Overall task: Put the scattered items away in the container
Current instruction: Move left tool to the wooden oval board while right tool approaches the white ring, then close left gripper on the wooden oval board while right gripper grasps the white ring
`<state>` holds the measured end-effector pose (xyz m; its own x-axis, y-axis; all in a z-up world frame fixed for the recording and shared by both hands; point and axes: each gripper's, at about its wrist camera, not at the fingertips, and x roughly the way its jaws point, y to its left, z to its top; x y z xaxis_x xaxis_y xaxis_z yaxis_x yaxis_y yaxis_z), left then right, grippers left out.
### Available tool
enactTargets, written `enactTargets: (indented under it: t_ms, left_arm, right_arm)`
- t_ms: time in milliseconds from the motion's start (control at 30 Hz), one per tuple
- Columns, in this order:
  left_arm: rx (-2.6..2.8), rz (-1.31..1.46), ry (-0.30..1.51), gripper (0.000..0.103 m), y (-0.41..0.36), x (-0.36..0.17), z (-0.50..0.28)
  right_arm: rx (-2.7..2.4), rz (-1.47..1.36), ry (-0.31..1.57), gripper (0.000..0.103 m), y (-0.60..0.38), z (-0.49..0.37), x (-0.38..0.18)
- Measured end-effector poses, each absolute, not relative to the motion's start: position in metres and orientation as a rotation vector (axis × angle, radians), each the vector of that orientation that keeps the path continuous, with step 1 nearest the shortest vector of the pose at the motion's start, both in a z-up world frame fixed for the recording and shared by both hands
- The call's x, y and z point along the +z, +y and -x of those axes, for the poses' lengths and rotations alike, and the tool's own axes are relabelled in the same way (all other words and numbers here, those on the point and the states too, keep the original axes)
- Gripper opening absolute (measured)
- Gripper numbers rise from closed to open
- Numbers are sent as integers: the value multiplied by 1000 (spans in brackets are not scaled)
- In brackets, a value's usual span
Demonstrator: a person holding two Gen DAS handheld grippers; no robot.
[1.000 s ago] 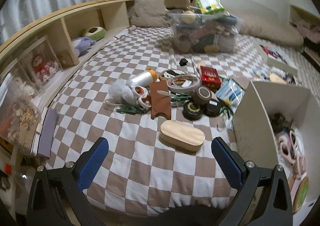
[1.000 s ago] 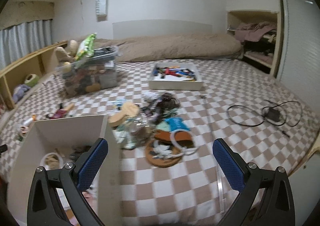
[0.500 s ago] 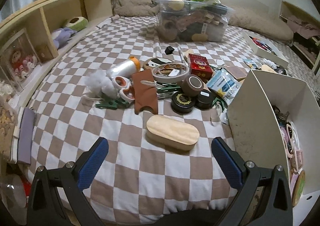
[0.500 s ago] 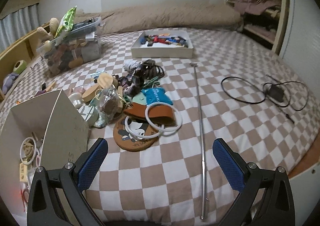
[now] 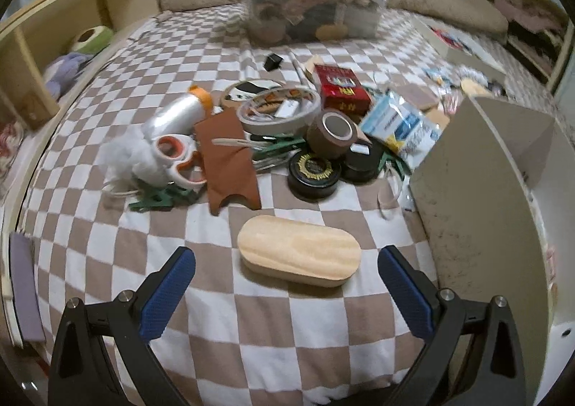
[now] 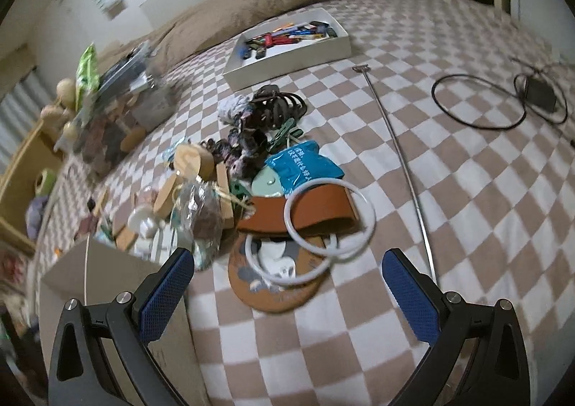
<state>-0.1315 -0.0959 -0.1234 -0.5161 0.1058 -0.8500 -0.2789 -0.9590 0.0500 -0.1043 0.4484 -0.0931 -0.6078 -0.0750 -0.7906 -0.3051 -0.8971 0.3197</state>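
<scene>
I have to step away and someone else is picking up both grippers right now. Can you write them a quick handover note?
Left gripper: open, empty, lined up on the wooden oval box lying on the checkered cover.
Right gripper: open, empty, above the white rings and round cork mat.
White container stands between the two piles; its inside is barely visible now.
Left: the tape rolls, scissors, red box, blue pouch and the rest of both piles.
</scene>
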Motion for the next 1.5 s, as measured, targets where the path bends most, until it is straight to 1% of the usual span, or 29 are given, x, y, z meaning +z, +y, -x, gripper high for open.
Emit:
enactTargets:
  t_ms: [100,200,267,300,333,367,433,567,600,733,833,967,1000,1033,1067,1133,1300,1333,1367,1433,1500]
  left_arm:
    - [2534,1382,395,102,-89,-129,134]
    - [2497,1361,414,102,-85,-133,136]
    - [2493,1348,456,102,-81,-137,137]
    - [2498,1350,498,101,-78,-140,137]
    - [2495,1351,528,96,-76,-142,138]
    - [2483,1353,537,95,-74,-144,138]
    - [2462,1366,524,95,-71,-148,140]
    - [2462,1367,488,87,-71,-150,142]
    - [2464,1370,497,86,-70,-151,143]
    - [2463,1366,589,79,-59,-154,143]
    - [2468,1361,630,79,-53,-156,142]
    - [2482,1370,587,79,-57,-154,145]
    - [2483,1377,572,81,-59,-154,146]
    - [2482,1392,547,91,-62,-153,147]
    - [2474,1410,509,99,-65,-153,149]
    - [2458,1434,436,99,-72,-153,150]
    - [2460,1483,364,100,-83,-155,154]
    - [2456,1484,350,100,-84,-155,154]
    - [2453,1482,344,100,-84,-156,154]
    - [2452,1469,350,100,-83,-156,154]
    - [2444,1456,362,100,-82,-157,154]
  right_arm:
    - [2593,1304,715,103,453,111,-102]
    - [2565,1288,796,103,459,115,-111]
    - [2544,1282,814,103,462,120,-116]
    - [2530,1281,819,103,463,123,-118]
    - [2520,1280,823,103,465,126,-120]
    - [2509,1278,826,103,466,128,-123]
    - [2484,1269,809,103,469,133,-128]
    - [2426,1248,736,103,472,135,-140]
    - [2408,1253,711,103,472,135,-144]
    - [2410,1269,718,103,473,135,-152]
    - [2424,1242,686,103,473,137,-148]
    - [2409,1260,691,103,475,141,-153]
    - [2407,1264,691,103,475,143,-155]
    - [2406,1265,690,103,475,144,-155]
    - [2406,1265,688,103,475,145,-155]
    - [2410,1267,687,103,474,147,-155]
    - [2405,1292,625,103,469,154,-158]
    - [2406,1291,618,100,468,154,-158]
    - [2409,1278,611,86,468,153,-157]
    - [2404,1250,590,85,467,149,-154]
    - [2416,1235,621,85,469,145,-153]
